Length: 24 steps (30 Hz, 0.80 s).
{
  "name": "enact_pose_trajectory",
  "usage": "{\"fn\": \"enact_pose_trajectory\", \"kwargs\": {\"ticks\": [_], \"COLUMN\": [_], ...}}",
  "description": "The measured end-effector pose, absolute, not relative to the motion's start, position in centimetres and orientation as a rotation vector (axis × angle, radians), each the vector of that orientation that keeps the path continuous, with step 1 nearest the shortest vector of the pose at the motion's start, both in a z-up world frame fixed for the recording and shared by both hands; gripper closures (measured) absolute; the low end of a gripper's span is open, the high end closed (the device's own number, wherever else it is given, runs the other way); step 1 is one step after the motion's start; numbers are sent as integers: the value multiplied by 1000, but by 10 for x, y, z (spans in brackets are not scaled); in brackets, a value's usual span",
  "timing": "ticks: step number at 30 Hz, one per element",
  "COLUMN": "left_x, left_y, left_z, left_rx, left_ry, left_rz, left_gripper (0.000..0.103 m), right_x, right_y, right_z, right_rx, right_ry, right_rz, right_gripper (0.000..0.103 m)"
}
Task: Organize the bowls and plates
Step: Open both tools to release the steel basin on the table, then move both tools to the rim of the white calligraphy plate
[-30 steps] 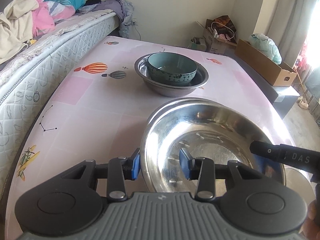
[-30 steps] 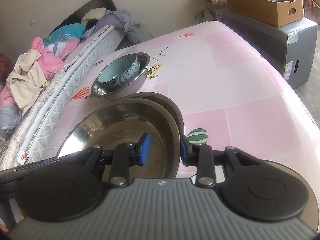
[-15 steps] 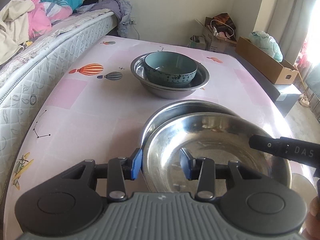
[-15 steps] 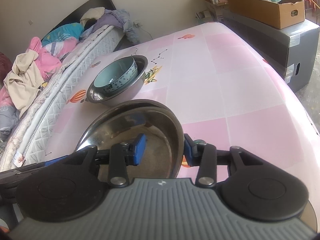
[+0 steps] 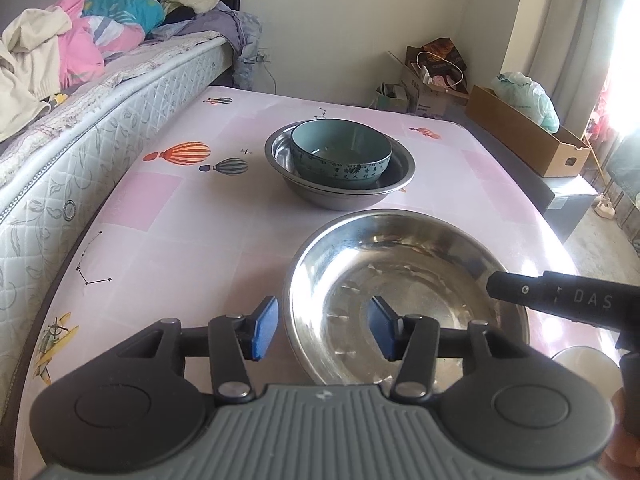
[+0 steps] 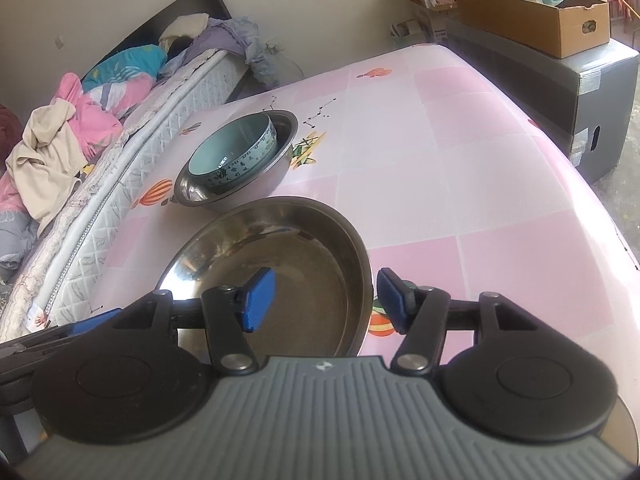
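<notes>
A large steel basin sits on the pink table close in front of both grippers; it also shows in the right wrist view. My left gripper is open, its blue pads straddling the basin's left rim without touching. My right gripper is open, its pads on either side of the basin's right rim. Farther back a teal ceramic bowl rests inside a smaller steel basin; this pair also shows in the right wrist view.
A mattress with heaped clothes lines the table's left side. A cardboard box on a dark cabinet and more boxes stand beyond the right edge. A white round object lies near the right front edge.
Both grippers have opened and let go of the large steel basin. The basin has come down and now rests nested, level, on the table.
</notes>
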<state>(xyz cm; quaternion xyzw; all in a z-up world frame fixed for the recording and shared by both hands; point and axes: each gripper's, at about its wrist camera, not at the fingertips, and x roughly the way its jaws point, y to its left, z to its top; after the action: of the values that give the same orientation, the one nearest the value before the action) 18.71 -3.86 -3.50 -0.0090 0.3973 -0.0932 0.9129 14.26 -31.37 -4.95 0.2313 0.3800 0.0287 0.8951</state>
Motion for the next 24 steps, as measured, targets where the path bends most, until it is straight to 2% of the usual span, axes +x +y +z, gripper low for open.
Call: {"fn": "enact_pose_trajectory", "kwargs": {"ticks": [5, 9, 16, 24], "left_x": [178, 163, 132, 98], "left_y": [-38, -39, -46, -65], "left_z": [-33, -28, -19, -25], "left_rx": [-33, -57, -63, -30], "left_ry": [825, 821, 815, 839], "left_rz": [-188, -203, -256, -324], "left_gripper": [40, 36, 29, 28], "right_x": [133, 117, 68, -2], "right_y": [-318, -331, -362, -412], "right_z": [-44, -38, -20, -34], "right_rx": [499, 543, 553, 588], "right_ry": [766, 747, 676, 676], "right_rz": [60, 48, -6, -147], "right_gripper": [42, 31, 29, 29]}}
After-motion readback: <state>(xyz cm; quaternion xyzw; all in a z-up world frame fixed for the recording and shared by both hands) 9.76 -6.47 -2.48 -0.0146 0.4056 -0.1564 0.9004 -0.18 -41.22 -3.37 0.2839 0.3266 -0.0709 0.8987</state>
